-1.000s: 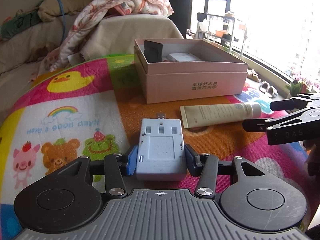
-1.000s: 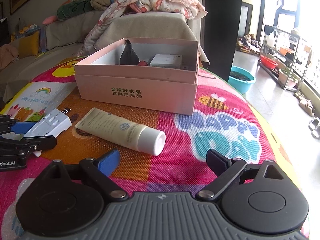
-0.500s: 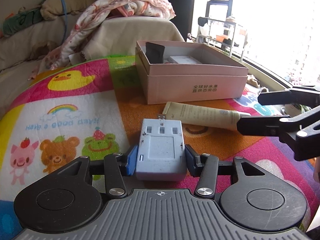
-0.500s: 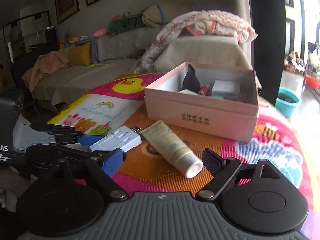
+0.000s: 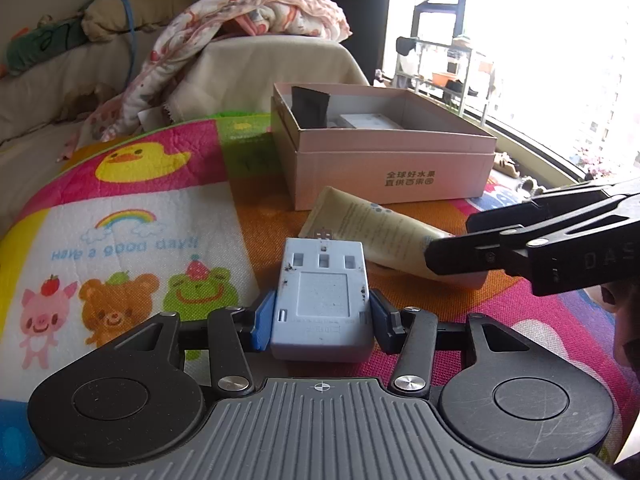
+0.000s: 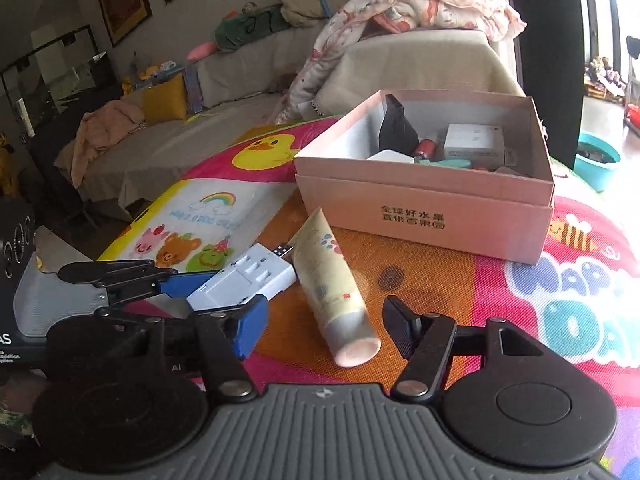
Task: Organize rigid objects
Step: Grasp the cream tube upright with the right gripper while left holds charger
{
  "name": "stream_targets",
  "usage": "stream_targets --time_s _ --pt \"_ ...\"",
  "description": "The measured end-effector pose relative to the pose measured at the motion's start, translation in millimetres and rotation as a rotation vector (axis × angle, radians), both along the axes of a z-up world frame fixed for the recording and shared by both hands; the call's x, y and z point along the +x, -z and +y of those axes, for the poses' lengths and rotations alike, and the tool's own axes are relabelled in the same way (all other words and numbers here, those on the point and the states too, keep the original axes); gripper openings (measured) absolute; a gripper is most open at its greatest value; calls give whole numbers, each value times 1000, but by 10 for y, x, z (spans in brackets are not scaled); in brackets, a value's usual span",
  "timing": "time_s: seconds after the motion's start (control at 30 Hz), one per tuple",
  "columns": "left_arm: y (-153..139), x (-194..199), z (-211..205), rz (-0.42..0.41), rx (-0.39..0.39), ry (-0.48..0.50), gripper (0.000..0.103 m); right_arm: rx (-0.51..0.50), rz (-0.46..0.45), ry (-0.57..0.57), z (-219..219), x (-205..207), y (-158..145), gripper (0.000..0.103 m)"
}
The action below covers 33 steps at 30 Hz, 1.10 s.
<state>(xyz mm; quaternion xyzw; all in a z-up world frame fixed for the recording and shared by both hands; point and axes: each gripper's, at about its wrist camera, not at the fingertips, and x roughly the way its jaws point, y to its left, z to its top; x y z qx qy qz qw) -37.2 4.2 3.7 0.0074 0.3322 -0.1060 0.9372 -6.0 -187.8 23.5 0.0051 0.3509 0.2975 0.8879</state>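
Note:
My left gripper (image 5: 320, 326) is shut on a pale blue plug-like charger block (image 5: 322, 300), low over the mat; the charger block also shows in the right wrist view (image 6: 244, 280). A cream tube (image 6: 332, 284) lies on the mat, cap end toward my right gripper (image 6: 326, 330), which is open with its jaws on either side of the cap. The tube also shows in the left wrist view (image 5: 372, 236), with the right gripper's fingers (image 5: 500, 248) over its cap end. An open pink box (image 6: 428, 204) behind holds several items.
A colourful cartoon play mat (image 5: 132, 232) covers the surface. A couch with a pink blanket (image 5: 256, 20) stands behind the box. A window and a metal rack (image 5: 448, 68) are at far right. A teal basin (image 6: 598, 158) sits on the floor.
My right gripper has swung left and closed in on the tube's cap end, beside my left gripper. The tube has turned on the mat. The left gripper keeps its hold on the charger.

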Motion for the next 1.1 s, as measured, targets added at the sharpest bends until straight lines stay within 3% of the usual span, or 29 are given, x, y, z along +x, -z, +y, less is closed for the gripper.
stream_targets --time_s 0.13,0.23,0.3,0.5,0.63,0.73,0.97,1.1 --pt "-1 -3 -3 0 3 0 54 -130 -70 11 231 127 -1 58" --pt "-9 -4 7 0 -2 0 54 -150 -18 -30 393 347 68 46" --pt "-15 -14 22 0 -13 2 54 -151 6 -51 446 423 91 46" --pt "-87 67 37 61 -8 48 54 -249 -18 -45 352 181 77 32" --pt "-160 230 89 149 -69 67 53 -261 2 -26 181 -43 50 32" --pt "-166 338 17 171 -18 86 55 -258 5 -43 139 -142 48 32" --pt "-90 310 -172 95 127 158 54 -271 -42 20 225 25 93 38" --pt "-61 188 -161 58 109 139 53 -302 -75 -3 282 6 95 38"
